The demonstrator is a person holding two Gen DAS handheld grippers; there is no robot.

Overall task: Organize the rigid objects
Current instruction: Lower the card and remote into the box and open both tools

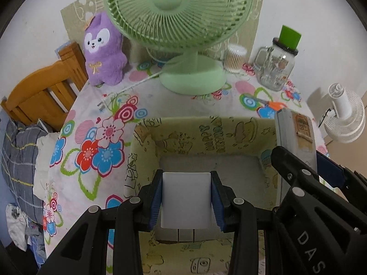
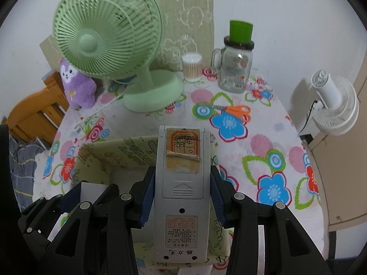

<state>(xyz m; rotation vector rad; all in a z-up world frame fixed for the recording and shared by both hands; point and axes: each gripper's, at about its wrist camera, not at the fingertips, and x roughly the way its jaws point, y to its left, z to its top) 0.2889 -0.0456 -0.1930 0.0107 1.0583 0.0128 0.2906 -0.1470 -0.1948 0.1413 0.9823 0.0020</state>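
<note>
Clamped between the blue pads of the left gripper [image 1: 186,197] is a white rectangular block [image 1: 185,200], held above the open fabric storage box [image 1: 146,142]. A grey remote control [image 2: 182,190] — back side up, label and battery cover showing — is gripped by the right gripper [image 2: 182,197] over the same box's right edge. Also on the floral tablecloth [image 2: 270,151]: green desk fan [image 1: 179,18], orange-handled scissors [image 2: 236,111], glass mug jar [image 2: 236,68] and purple plush toy [image 1: 103,50].

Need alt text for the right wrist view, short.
The right gripper clamps a grey remote control, back side up, above a yellow-green fabric storage box on a floral tablecloth. Beyond stand a green desk fan, orange scissors and a glass jar.
</note>
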